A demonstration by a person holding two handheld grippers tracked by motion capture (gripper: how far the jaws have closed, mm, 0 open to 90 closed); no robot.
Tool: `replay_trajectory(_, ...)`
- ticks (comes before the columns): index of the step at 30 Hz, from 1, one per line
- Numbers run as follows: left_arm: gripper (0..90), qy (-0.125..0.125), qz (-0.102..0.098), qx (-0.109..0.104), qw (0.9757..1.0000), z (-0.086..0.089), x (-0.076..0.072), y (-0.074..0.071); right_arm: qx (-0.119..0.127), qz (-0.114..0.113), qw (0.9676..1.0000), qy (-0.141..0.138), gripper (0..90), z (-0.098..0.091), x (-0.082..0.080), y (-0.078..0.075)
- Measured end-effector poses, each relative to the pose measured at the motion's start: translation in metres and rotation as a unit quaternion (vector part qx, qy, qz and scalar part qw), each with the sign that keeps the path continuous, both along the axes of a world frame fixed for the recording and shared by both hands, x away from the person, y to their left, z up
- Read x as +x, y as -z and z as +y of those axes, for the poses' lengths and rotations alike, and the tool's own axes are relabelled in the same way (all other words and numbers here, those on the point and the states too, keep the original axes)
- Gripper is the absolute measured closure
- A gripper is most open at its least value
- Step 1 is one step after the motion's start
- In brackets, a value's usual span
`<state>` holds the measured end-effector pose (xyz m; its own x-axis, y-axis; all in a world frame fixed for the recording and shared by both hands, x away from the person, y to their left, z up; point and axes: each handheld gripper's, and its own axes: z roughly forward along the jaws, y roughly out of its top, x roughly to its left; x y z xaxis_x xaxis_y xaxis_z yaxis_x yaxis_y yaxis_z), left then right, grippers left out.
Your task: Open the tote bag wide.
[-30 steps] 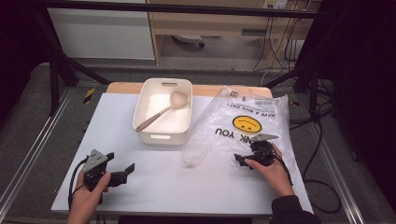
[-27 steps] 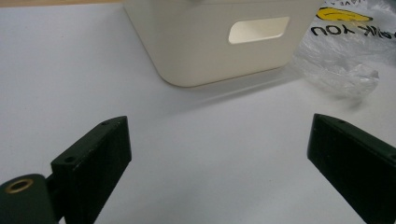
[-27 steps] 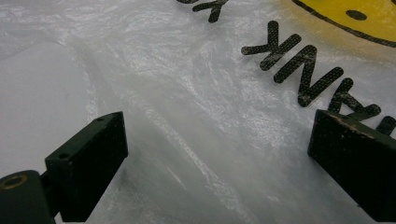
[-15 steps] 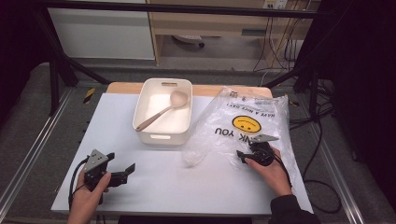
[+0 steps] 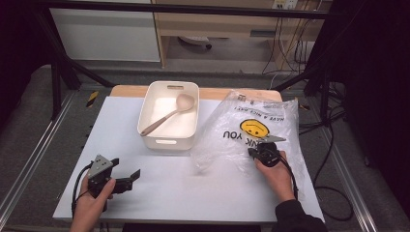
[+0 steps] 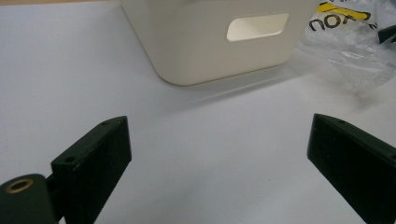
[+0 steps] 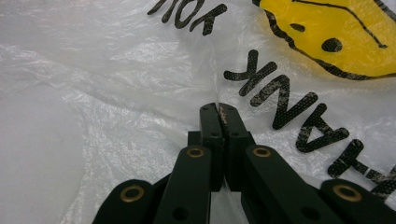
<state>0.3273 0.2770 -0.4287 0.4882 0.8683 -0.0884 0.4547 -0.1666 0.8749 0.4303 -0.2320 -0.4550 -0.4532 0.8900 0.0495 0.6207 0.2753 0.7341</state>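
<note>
High view: right gripper (image 5: 261, 152) sits on the plastic bag (image 5: 251, 130) right of the white bin (image 5: 169, 137), left gripper (image 5: 123, 176) near the table's front-left; left gripper view: jaws wide apart, holding nothing; right gripper view: jaws just closed, pinching a bag fold.

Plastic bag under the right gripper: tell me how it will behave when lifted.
The plastic bag is thin and crinkled, so it will probably drape limply. Being clear film, it looks very light. The right gripper has just closed on a pinched fold, which might slip.

Plastic bag (image 7: 140, 70) film pinched between the jaws is hidden
</note>
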Motion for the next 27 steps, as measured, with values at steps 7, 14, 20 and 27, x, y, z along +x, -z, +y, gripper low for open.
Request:
replay_trajectory(7,5.9,-0.001,-0.011,-0.004,0.9999,0.000,-0.002,-0.006,0.018,0.017,0.9997,-0.009,90.0,0.011,-0.011,-0.013)
replay_trajectory(14,6.2,0.011,-0.024,-0.011,0.9996,-0.017,-0.005,-0.024,0.034,0.024,0.9988,-0.025,90.0,0.022,-0.020,-0.023)
replay_trajectory(20,6.6,0.041,-0.032,-0.028,0.9982,-0.057,0.001,-0.035,0.044,0.028,0.9983,-0.027,90.0,0.024,-0.021,-0.027)
replay_trajectory(27,16.9,0.088,-0.034,-0.017,0.9954,-0.120,0.006,-0.035,0.049,0.032,0.9978,-0.031,90.0,0.024,-0.021,-0.028)
